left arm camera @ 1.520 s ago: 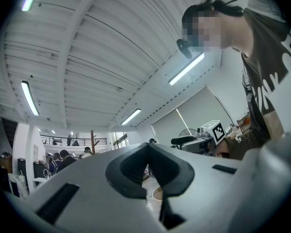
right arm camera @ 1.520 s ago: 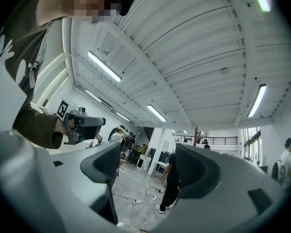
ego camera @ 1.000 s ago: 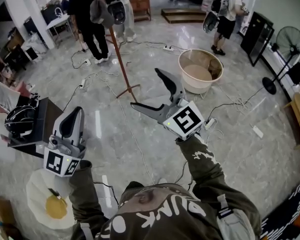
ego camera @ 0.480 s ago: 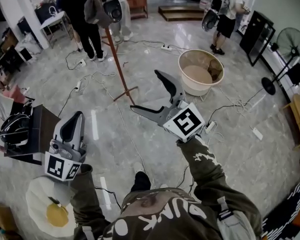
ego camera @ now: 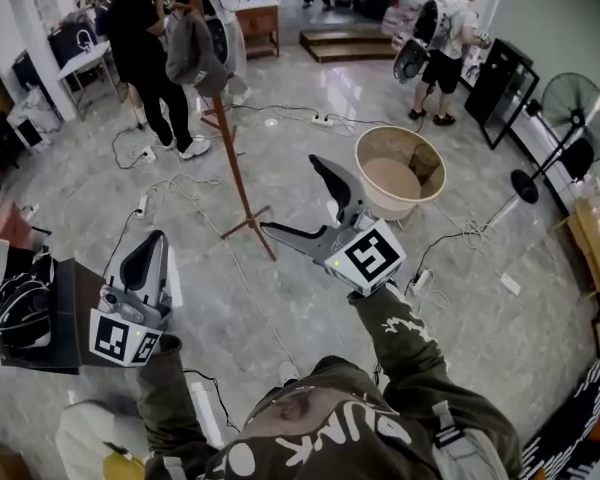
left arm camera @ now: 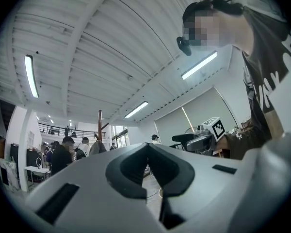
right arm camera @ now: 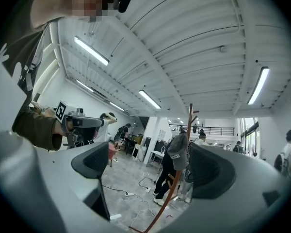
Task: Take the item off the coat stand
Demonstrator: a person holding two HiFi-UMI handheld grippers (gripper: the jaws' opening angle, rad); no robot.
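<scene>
Head view, looking steeply down: a glossy grey stone floor (ego camera: 310, 88) strewn with cables carries everything. A reddish-brown coat stand (ego camera: 230, 148) rises from its splayed feet in the far left part of the floor, its pole leaning across the picture. A round beige tub (ego camera: 400, 168) sits on the floor to the right of the stand, well apart from it. A dark desk (ego camera: 65, 308) at the left edge of the floor bears a black helmet (ego camera: 20, 313).

The right gripper (ego camera: 290, 194) is held out over the floor, between the stand's feet and the tub, with its jaws spread wide and nothing between them. The left gripper (ego camera: 146, 253) is held lower, just beside the desk, with its jaws pressed together on nothing.

A grey cap (ego camera: 193, 53), the item to be taken, hangs near the top of the stand, well apart from both grippers.

Right gripper view: the cap (right arm camera: 178, 152) and the pole (right arm camera: 186, 130) show far off, in the gap between the spread jaws.

Left gripper view: the jaws meet in a closed seam; the stand (left arm camera: 100, 130) shows in the distance.
</scene>
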